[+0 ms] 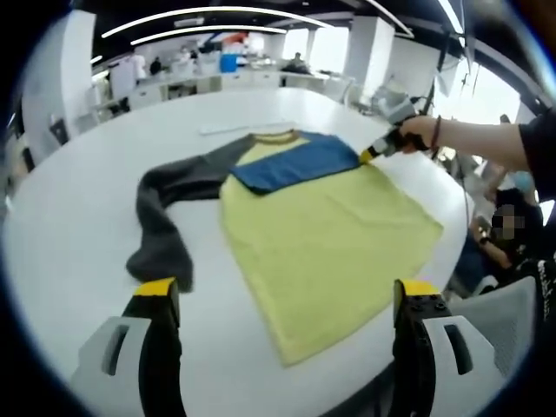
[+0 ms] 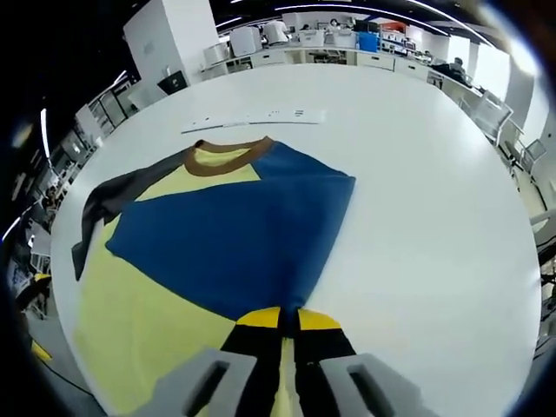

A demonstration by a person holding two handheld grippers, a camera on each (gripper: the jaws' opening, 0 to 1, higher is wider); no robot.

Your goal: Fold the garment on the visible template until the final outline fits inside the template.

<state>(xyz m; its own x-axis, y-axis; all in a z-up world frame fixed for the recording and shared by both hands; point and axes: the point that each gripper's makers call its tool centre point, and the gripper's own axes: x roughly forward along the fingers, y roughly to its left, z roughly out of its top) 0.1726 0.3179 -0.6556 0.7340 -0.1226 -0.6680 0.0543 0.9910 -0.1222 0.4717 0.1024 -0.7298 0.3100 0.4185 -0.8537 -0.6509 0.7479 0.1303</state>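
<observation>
A yellow garment (image 1: 321,243) lies flat on the round white table (image 1: 78,217). Its blue sleeve (image 2: 234,234) is folded across the chest below the brown collar (image 2: 228,158). The dark grey sleeve (image 1: 161,217) trails off to the left and bends toward me. My right gripper (image 2: 282,319) is shut on the blue sleeve's end, low over the garment. In the left gripper view it appears as the right gripper (image 1: 380,149), held by a hand at the blue sleeve's (image 1: 295,163) right tip. My left gripper (image 1: 287,288) is open wide above the garment's near hem, holding nothing.
A thin white strip (image 2: 252,119) lies on the table beyond the collar. The table edge (image 1: 434,269) runs close to the garment's right side, with a seated person (image 1: 512,234) and chairs past it. Office desks (image 1: 217,78) fill the background.
</observation>
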